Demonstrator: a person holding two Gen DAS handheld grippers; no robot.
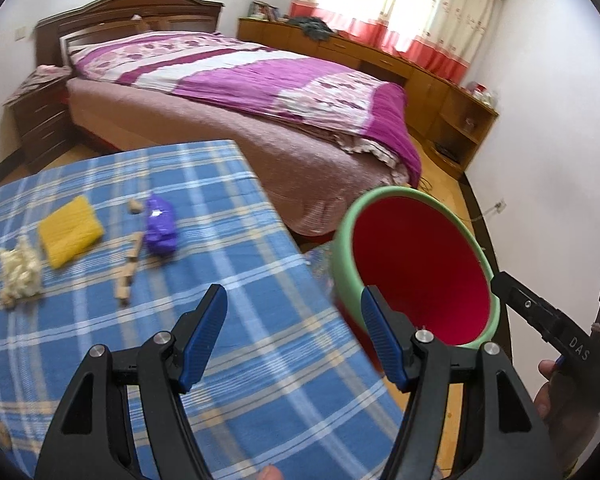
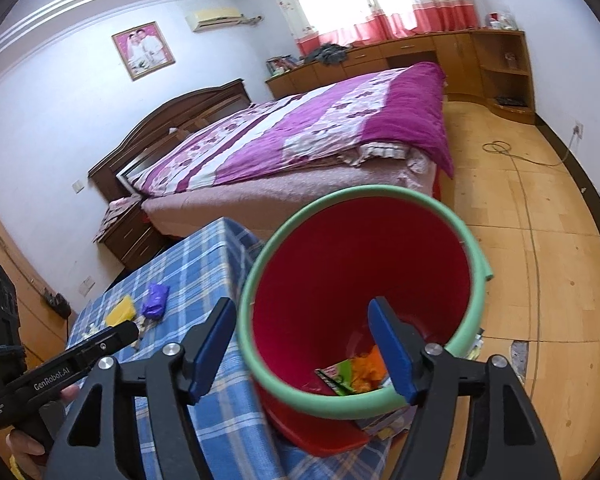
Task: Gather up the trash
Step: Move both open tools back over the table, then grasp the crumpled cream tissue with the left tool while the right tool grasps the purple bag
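Worktop (image 1: 260, 360), covered in blue plaid cloth, items left to right in the left wrist view: cream-white crumpled scrap (image 1: 20, 270); yellow ribbed rectangular sponge (image 1: 70, 236); small tan wooden blocks (image 1: 128, 268) in a loose line; purple crumpled plastic bag (image 1: 161, 227). All lie apart from both tools.

Left hand-held gripper (image 1: 294, 336): blue-padded jaws spread, nothing between them, above bare cloth near the worktop's right edge.

Red plastic bucket with pale green foam rim (image 1: 416, 268): just beyond that edge, mouth tilted toward the cameras.

Right hand-held gripper (image 2: 304, 344): jaws apart, empty, hanging over the bucket's near rim; one finger (image 2: 392, 352) covers part of the interior.

Right wrist view only: trash at the bucket's bottom, namely a green-and-red printed wrapper (image 2: 340, 378) and an orange crumpled piece (image 2: 370, 364); framed portrait (image 2: 143, 50); wall air conditioner (image 2: 216, 19).

Both views: bed with purple floral quilt (image 1: 260, 76) behind the worktop; wooden cabinets (image 1: 380, 56) under curtains.
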